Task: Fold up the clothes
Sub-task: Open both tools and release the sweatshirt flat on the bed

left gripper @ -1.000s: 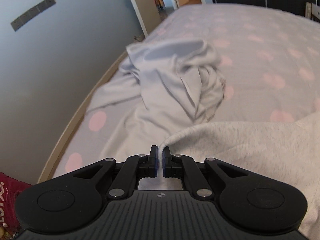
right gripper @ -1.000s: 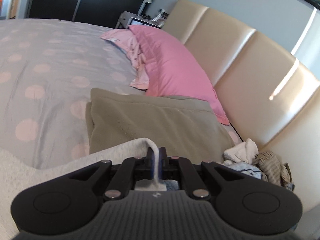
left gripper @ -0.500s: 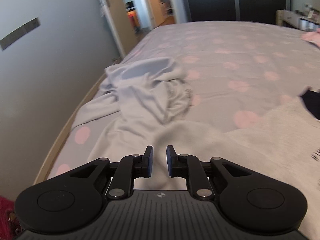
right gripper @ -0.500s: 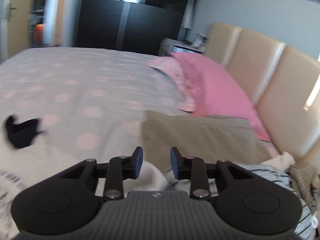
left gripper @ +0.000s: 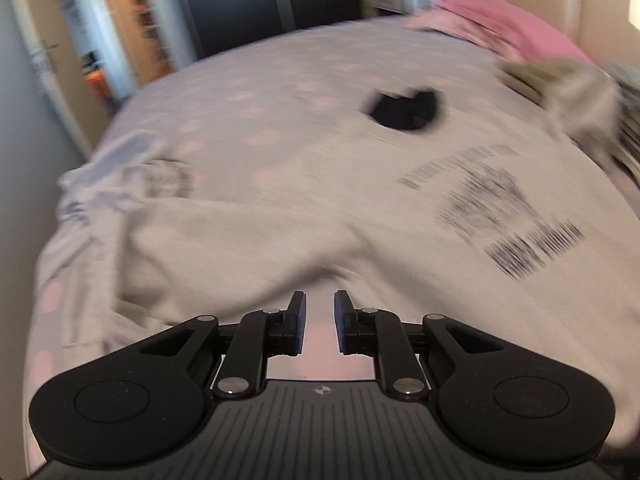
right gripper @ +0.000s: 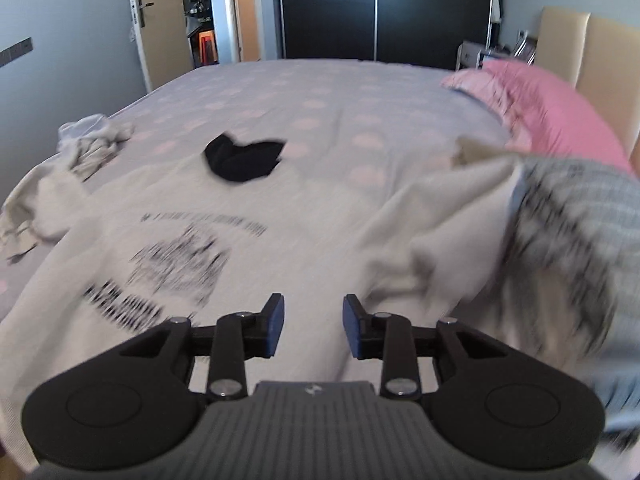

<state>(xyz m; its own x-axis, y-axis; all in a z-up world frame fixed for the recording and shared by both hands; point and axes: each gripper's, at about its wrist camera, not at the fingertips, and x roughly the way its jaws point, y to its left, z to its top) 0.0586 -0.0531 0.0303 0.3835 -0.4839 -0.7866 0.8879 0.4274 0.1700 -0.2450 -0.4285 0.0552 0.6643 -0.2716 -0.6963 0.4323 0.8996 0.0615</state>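
Sweatshirt (right gripper: 304, 216), pale grey with dark chest print, lies flat across the dotted bed (right gripper: 320, 92), neckline far. Left gripper (left gripper: 320, 322) slightly parted, empty; right gripper (right gripper: 313, 326) opening, empty.

Left hand-held gripper (left gripper: 320, 322) parted, empty, above spread sweatshirt (left gripper: 280, 216).

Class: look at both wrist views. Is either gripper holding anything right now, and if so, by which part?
Nothing is held. The left gripper and right gripper both have jaws apart and empty above the sweatshirt; the right's are opening.
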